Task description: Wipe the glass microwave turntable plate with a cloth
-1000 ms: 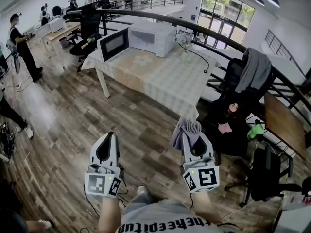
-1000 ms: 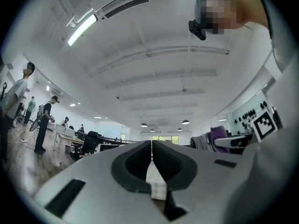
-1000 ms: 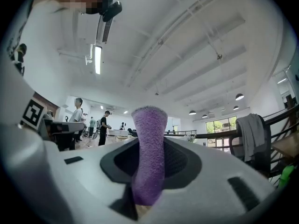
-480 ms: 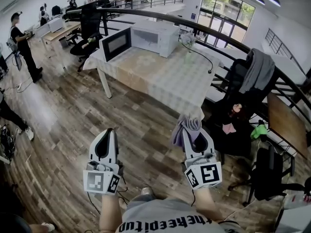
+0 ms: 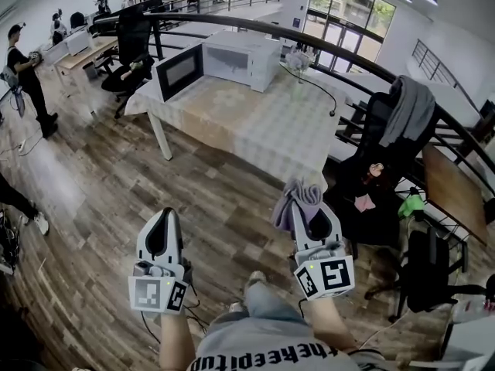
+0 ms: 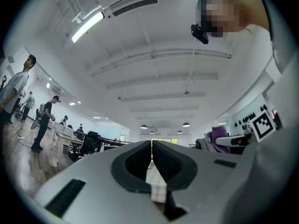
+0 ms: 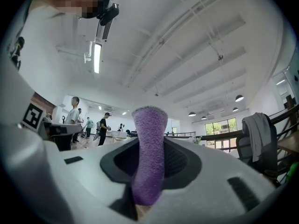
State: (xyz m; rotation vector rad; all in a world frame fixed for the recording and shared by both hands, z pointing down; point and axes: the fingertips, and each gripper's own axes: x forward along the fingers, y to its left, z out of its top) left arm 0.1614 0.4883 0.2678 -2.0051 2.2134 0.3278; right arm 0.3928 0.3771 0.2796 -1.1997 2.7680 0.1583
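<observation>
Across the wood floor, the worktop with the microwave stands far ahead. My right tool grips the purple cloth; my left tool is closed, empty. No plate in view, so I judge wiping not yet started.

**Fuzzy cloth, matt plastic, planked floor**

The purple cloth is fuzzy, matt terry. The left gripper and right gripper have smooth, matt, pale plastic shells with dark ribbed pads. The floor is wood-grain plank with a dull sheen. Checked fabric covers the bench. The microwave casing is smooth and white.
</observation>
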